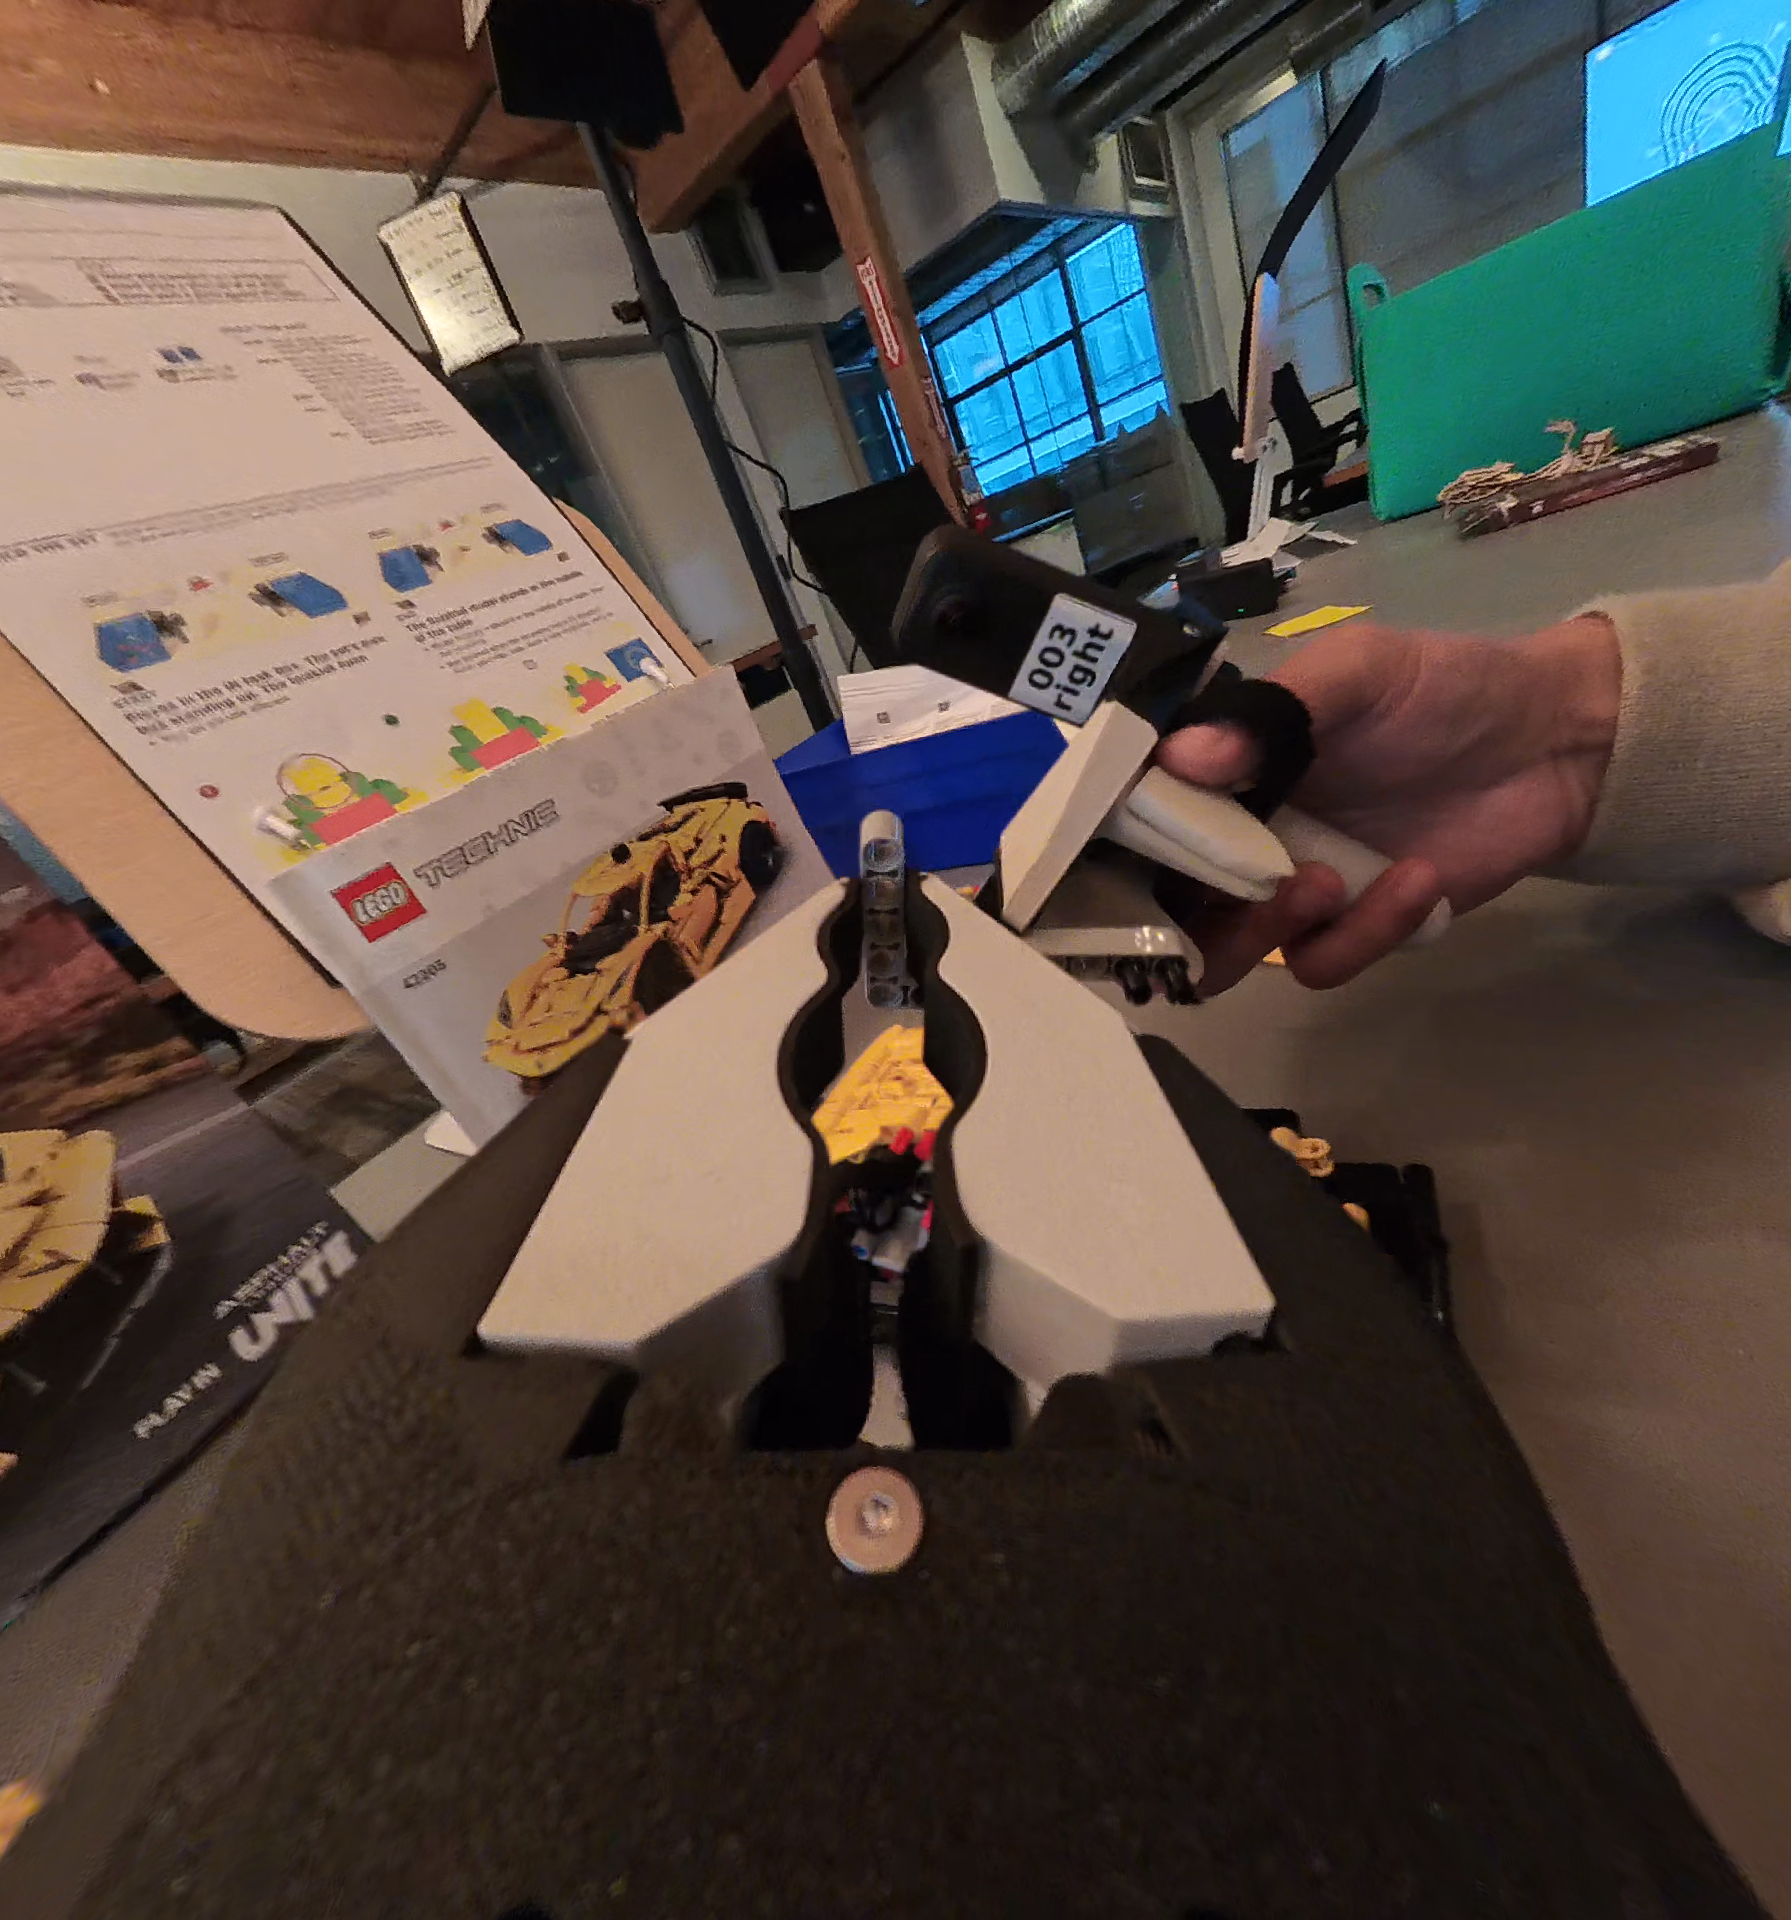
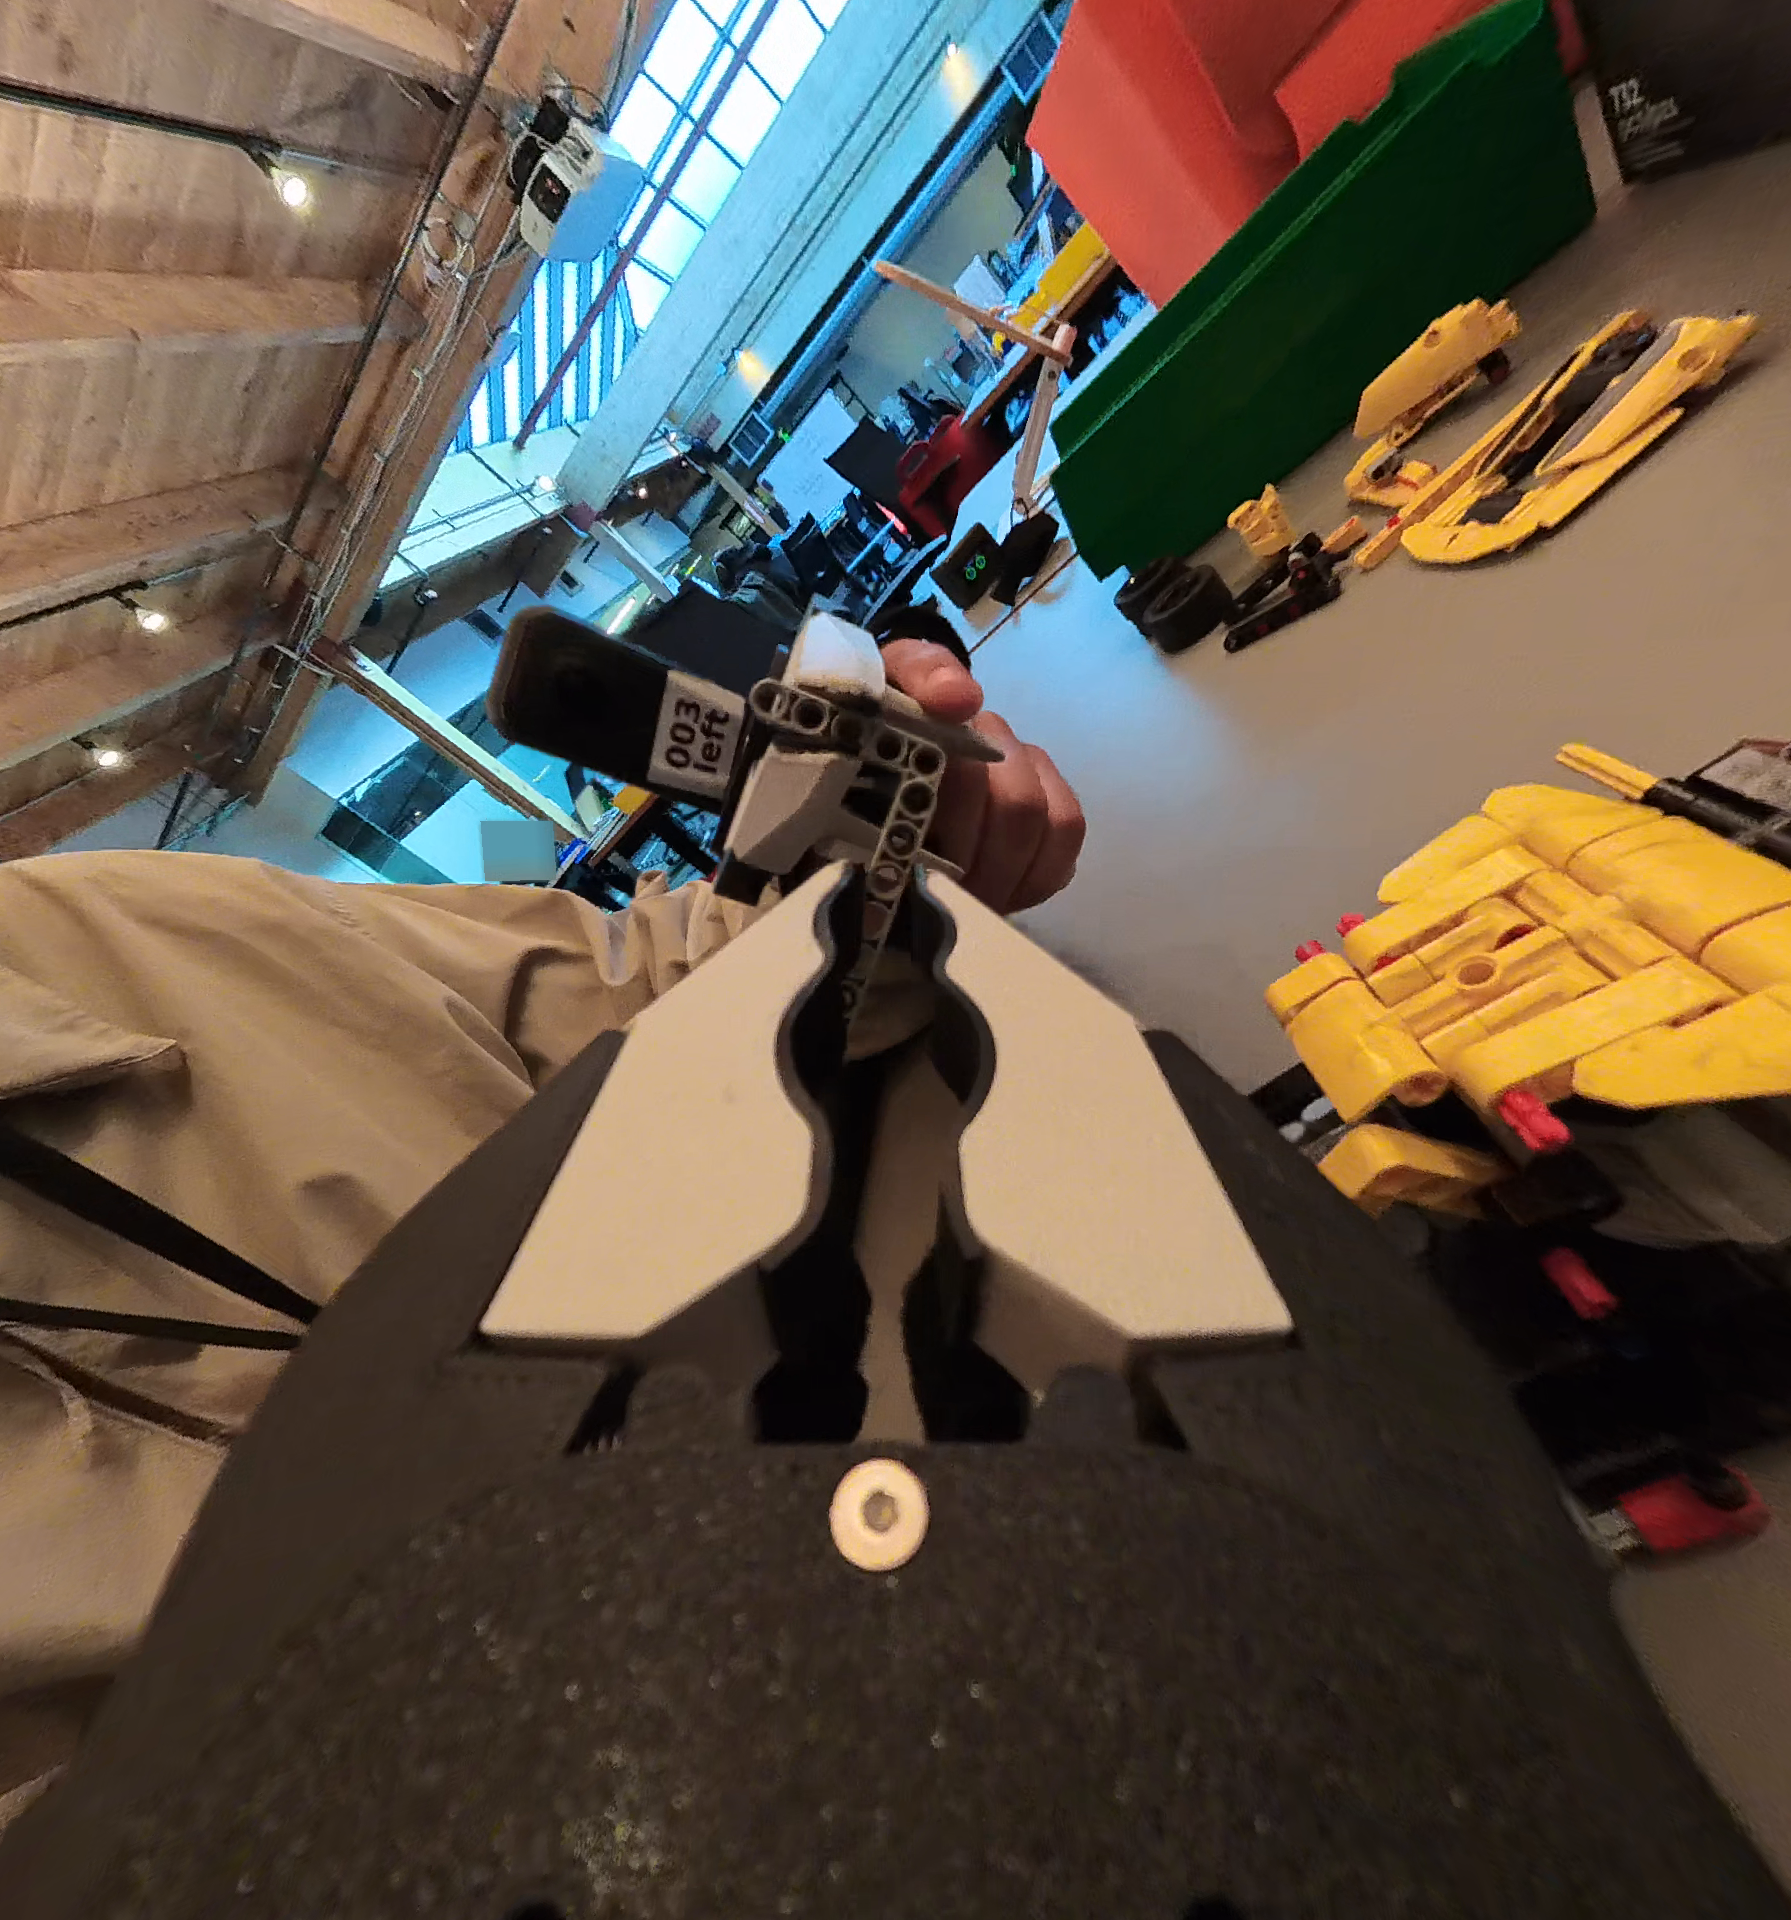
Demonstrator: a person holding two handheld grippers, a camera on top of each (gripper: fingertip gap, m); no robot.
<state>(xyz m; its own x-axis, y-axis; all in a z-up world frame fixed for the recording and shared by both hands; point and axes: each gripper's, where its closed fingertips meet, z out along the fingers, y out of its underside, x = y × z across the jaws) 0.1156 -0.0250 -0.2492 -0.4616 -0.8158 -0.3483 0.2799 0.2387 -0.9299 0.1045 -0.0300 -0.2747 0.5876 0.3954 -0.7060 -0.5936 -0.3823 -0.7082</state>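
My left gripper (image 1: 883,896) is shut on a grey studless beam (image 1: 883,925) that stands up between its tips. My right gripper (image 2: 875,885) is shut on a grey beam with holes (image 2: 901,831). In the right wrist view this beam meets a second grey beam (image 2: 818,719) at a corner, making an L, and the left gripper (image 2: 808,732) closes around that second beam. In the left wrist view the right gripper (image 1: 1021,914), held by a hand (image 1: 1410,790), sits just right of my left tips, over a grey beam with black pins (image 1: 1130,948). Whether the beams are joined is unclear.
A partly built yellow model car (image 2: 1556,997) lies on the grey table (image 2: 1286,779) to the right, with yellow body panels (image 2: 1556,426), black wheels (image 2: 1177,603), a green bin (image 2: 1317,343) and a red bin (image 2: 1182,135) beyond. An instruction booklet (image 1: 558,935), a leaning board (image 1: 195,468) and a blue bin (image 1: 922,790) stand ahead.
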